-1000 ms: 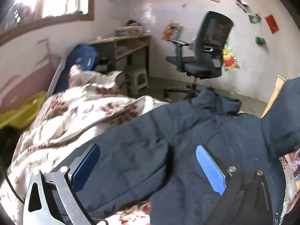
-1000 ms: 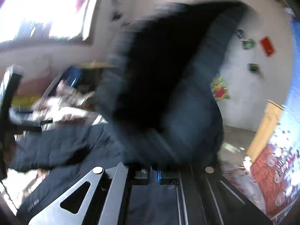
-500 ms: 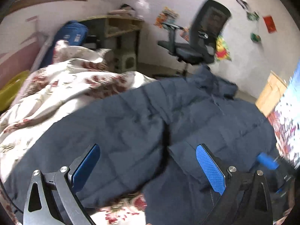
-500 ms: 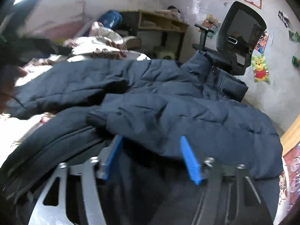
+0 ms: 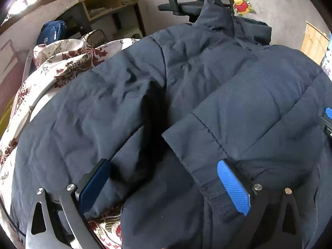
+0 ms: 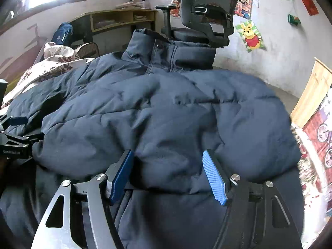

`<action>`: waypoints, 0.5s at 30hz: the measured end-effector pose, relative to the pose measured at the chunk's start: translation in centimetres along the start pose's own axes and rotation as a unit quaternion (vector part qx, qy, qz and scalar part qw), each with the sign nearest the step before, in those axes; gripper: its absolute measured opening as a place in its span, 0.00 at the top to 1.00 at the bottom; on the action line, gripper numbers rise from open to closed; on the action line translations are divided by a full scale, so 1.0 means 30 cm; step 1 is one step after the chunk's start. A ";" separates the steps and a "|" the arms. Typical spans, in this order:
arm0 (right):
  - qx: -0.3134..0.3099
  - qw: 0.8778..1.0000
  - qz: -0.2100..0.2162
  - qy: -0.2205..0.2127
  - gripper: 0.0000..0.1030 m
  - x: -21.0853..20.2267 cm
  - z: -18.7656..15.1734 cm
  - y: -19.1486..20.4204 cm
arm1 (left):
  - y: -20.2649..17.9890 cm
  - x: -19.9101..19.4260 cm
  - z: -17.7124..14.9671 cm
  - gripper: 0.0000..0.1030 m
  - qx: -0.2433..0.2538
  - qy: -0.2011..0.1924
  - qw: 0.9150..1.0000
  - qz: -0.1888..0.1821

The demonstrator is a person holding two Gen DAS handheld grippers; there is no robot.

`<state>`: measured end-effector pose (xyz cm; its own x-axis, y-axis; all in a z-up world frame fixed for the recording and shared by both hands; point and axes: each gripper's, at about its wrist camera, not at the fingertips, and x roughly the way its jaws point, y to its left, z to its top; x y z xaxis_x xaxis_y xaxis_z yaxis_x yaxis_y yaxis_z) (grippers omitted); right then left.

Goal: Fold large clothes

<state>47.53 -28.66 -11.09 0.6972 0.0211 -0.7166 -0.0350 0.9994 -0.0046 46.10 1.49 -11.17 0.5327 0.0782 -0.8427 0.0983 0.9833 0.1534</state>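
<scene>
A dark navy puffer jacket (image 5: pixel 207 72) lies spread on the bed, collar at the far side, filling both views. One sleeve (image 5: pixel 249 114) is folded across the body, its cuff (image 5: pixel 186 145) pointing toward me. My left gripper (image 5: pixel 161 164) hovers open low over the jacket's near part, the cuff beside its right pad (image 5: pixel 232 186). My right gripper (image 6: pixel 167 152) is open too, and the puffy folded sleeve (image 6: pixel 166 124) bulges between its blue pads without being pinched. Each gripper shows at the edge of the other's view: the left gripper (image 6: pixel 14 132) and the right gripper (image 5: pixel 327 120).
A floral quilt (image 5: pixel 62 62) lies under and to the left of the jacket. Beyond the bed stand a black office chair (image 6: pixel 207 20), a wooden desk with shelves (image 6: pixel 120 20) and a blue backpack (image 5: pixel 51 33). A wooden panel (image 6: pixel 311 91) leans at the right.
The right gripper, shut on the lifted sleeve a second ago, has opened and the sleeve now lies across the jacket's body. Both grippers have come down closer to the jacket.
</scene>
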 end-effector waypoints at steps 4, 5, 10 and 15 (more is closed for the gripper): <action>0.000 1.000 -0.003 -0.003 0.35 0.017 -0.015 0.005 | 0.023 -0.026 -0.003 0.00 -0.012 -0.009 1.000 -0.002; 0.000 1.000 -0.003 -0.005 0.35 0.016 -0.018 0.007 | 0.033 -0.037 0.000 0.00 -0.017 -0.014 1.000 0.004; 0.000 1.000 0.010 -0.018 0.34 -0.062 0.000 0.059 | 0.169 -0.182 -0.040 0.00 -0.075 -0.061 0.995 0.028; -0.004 0.998 0.048 -0.035 0.29 -0.099 0.026 0.176 | 0.414 -0.302 -0.160 0.00 -0.181 -0.054 0.981 0.052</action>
<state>45.84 -23.41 -8.45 0.7381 0.1184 -0.6643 -0.1098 0.9924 0.0549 38.47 13.79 -4.12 0.6124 0.1822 -0.7693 -0.2560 0.9664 0.0250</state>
